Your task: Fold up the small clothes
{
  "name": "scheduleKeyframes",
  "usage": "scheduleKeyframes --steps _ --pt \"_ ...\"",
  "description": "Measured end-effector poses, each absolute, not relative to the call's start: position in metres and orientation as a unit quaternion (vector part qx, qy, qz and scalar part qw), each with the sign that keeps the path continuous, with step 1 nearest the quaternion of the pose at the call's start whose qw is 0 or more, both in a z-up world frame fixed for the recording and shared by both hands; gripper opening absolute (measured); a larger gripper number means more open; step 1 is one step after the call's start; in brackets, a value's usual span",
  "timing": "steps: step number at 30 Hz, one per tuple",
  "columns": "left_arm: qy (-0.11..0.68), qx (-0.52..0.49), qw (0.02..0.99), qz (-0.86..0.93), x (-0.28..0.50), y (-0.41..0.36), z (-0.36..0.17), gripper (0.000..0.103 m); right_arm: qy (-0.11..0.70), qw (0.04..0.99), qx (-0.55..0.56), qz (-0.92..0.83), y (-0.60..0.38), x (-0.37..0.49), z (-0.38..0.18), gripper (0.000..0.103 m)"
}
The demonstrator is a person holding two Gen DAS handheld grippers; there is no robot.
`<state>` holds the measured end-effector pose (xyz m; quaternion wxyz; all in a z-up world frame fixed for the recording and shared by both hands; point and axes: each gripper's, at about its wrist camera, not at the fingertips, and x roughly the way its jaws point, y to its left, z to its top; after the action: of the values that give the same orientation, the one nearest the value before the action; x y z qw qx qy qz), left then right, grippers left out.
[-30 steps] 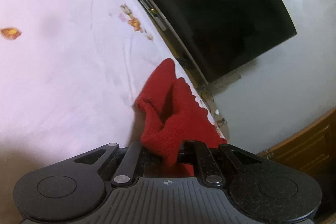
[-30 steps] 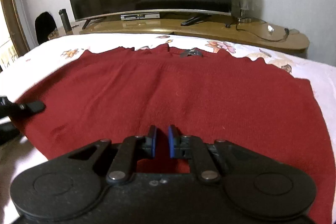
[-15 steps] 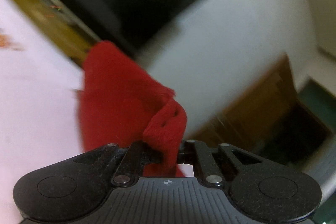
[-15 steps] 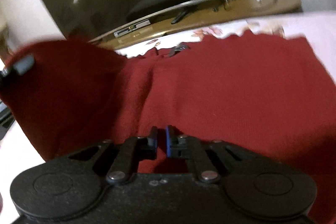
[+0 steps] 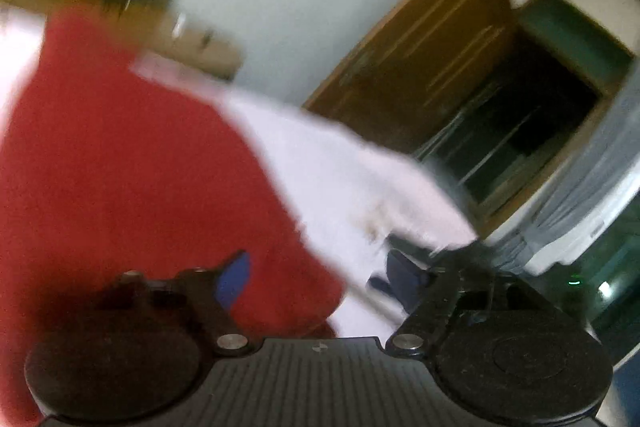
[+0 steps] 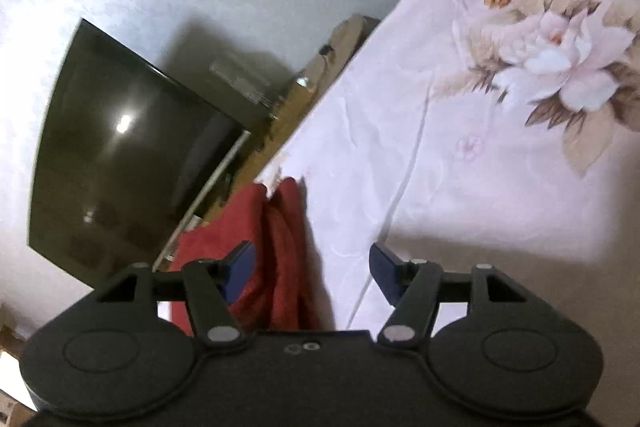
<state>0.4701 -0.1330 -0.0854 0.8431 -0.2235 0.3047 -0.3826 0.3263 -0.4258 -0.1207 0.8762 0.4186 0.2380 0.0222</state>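
In the left wrist view, which is smeared with motion blur, the left claw (image 5: 316,273) stands wide, its two blue pads far apart and nothing pinched between them. The red sweater (image 5: 132,163) fills the left half of that frame, lying on the pale bed sheet (image 5: 344,167); its near edge reaches down between the fingers, beside the left blue pad (image 5: 234,281), though the blur hides whether cloth and pad touch. Beyond the bed, in the upper right of the frame, a brown wooden door (image 5: 436,39) stands next to a dark opening. In the right wrist view the right claw (image 6: 312,273) is also spread wide and grips nothing. Here the red sweater (image 6: 276,251) shows as a bunched, folded heap in the lower centre-left of the frame, running up from the claw body along the left finger, with its far end near the edge of the bed. The bed sheet (image 6: 400,131) spreads over the right half of this frame, pale pink, with a large printed flower (image 6: 560,55) at the upper right. A dark television (image 6: 128,143) hangs at the left of the frame above a wooden shelf (image 6: 296,107), against a white wall.
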Motion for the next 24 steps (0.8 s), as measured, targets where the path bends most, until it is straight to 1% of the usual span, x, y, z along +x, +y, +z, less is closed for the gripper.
scheduleKeyframes --steps 2,4,6,9,14,17,22,23,24 --pt "0.283 -0.215 0.859 -0.368 0.463 -0.107 -0.069 0.075 0.239 0.874 0.422 0.037 -0.425 0.319 -0.118 0.062" --pt "0.277 -0.220 0.878 -0.324 0.466 -0.078 -0.067 0.075 0.241 0.868 0.429 0.062 -0.420 0.316 -0.116 0.062" --pt "0.291 -0.219 0.896 -0.255 0.470 -0.047 -0.077 0.075 0.255 0.861 0.431 0.090 -0.407 0.320 -0.116 0.062" --pt "0.317 -0.240 0.895 -0.201 0.473 -0.018 -0.094 0.075 0.281 0.847 0.436 0.117 -0.390 0.328 -0.119 0.061" --pt "0.352 -0.239 0.888 -0.175 0.482 -0.015 -0.120 0.075 0.314 0.820 0.455 0.146 -0.372 0.354 -0.126 0.060" --pt "0.355 -0.240 0.888 -0.165 0.497 -0.025 -0.122 0.075 0.352 0.799 0.467 0.139 -0.368 0.375 -0.132 0.061" --pt "0.348 -0.243 0.892 -0.154 0.513 -0.023 -0.125 0.075 0.344 0.790 0.488 0.140 -0.369 0.400 -0.134 0.062" --pt "0.348 -0.242 0.893 -0.154 0.519 -0.023 -0.125 0.075 0.344 0.791 0.487 0.138 -0.371 0.405 -0.136 0.061" --pt "0.348 -0.240 0.893 -0.153 0.515 -0.026 -0.128 0.075 0.342 0.793 0.485 0.140 -0.371 0.409 -0.136 0.052"
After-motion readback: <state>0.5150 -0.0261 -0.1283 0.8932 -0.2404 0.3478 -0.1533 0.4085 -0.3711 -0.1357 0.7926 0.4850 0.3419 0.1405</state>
